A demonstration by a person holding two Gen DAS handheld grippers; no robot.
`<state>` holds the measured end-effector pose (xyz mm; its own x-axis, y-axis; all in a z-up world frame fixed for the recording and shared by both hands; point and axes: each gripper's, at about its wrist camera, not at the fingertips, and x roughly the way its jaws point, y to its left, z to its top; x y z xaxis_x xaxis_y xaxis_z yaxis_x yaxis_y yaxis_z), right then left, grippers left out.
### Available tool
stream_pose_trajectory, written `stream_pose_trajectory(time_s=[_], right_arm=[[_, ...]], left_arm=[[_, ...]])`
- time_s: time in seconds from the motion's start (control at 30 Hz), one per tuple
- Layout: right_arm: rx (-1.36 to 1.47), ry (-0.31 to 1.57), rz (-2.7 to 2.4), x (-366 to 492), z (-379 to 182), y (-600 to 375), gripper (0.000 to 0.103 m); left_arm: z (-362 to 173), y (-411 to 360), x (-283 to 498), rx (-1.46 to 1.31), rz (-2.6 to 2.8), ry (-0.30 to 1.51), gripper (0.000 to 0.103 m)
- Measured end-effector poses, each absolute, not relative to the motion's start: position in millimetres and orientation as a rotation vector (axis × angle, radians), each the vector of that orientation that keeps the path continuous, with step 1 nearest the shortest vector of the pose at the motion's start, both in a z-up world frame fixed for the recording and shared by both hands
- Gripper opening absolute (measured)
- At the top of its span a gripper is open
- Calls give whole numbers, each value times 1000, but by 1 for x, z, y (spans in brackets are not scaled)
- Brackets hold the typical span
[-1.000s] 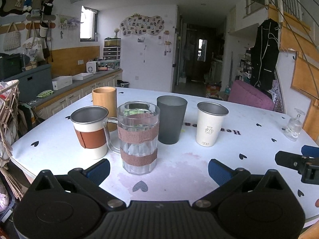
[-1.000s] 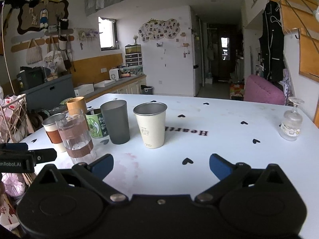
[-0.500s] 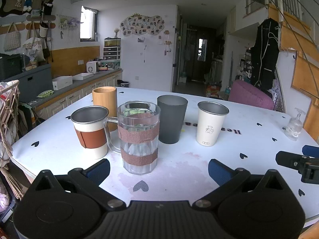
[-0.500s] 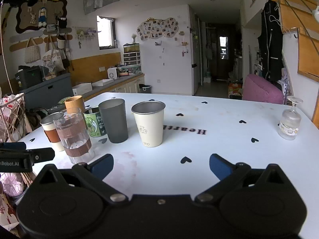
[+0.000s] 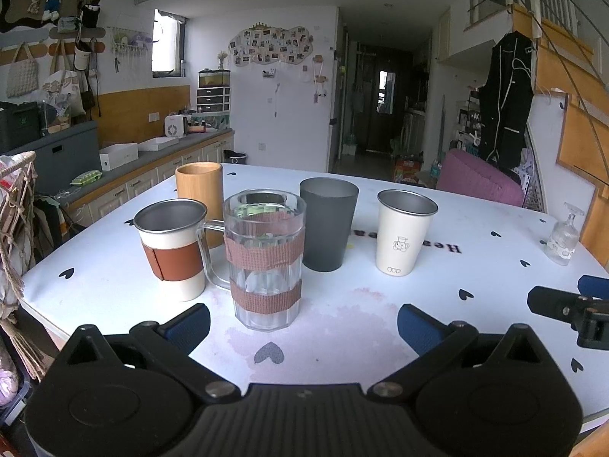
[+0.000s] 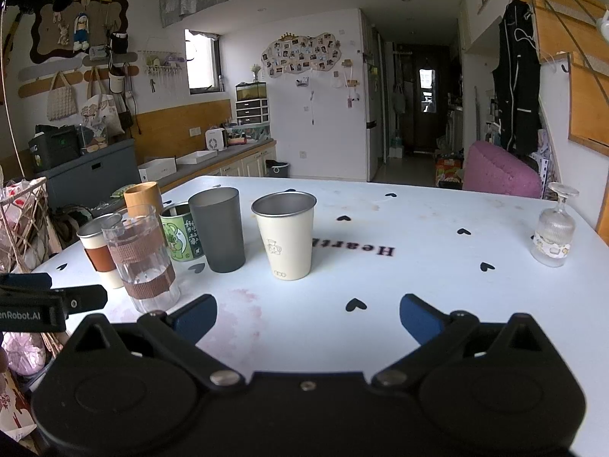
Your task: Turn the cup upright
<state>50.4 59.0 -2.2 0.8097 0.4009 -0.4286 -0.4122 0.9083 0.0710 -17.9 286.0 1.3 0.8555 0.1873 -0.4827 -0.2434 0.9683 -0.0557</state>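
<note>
A small stemmed glass (image 6: 552, 232) stands upside down, foot up, at the far right of the white table (image 6: 399, 297); it also shows in the left wrist view (image 5: 563, 236). Upright cups stand in a row: a cream metal cup (image 6: 285, 238), a dark grey tumbler (image 6: 219, 228), a glass mug with brown bands (image 5: 264, 262), a metal cup with a brown sleeve (image 5: 171, 247), a bamboo cup (image 5: 200, 194) and a green printed cup (image 6: 180, 234). My left gripper (image 5: 302, 323) is open and empty before the glass mug. My right gripper (image 6: 308, 316) is open and empty, well left of the inverted glass.
The table's left edge drops off beside a rope basket (image 5: 15, 205). A kitchen counter (image 5: 152, 156) runs behind the cups. A pink seat (image 6: 498, 171) stands past the table's far edge.
The right wrist view has shifted slightly, with the cups a touch lower and leftward in frame. The left gripper has hardly moved. Both stay open.
</note>
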Motion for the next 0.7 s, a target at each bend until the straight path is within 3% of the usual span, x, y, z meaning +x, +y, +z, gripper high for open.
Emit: stream_pose_trajectory(time_s=[0.7], right_arm=[[-27, 453, 436, 50, -3, 60, 103]], left_arm=[[-1, 286, -17, -115, 226, 496, 103]])
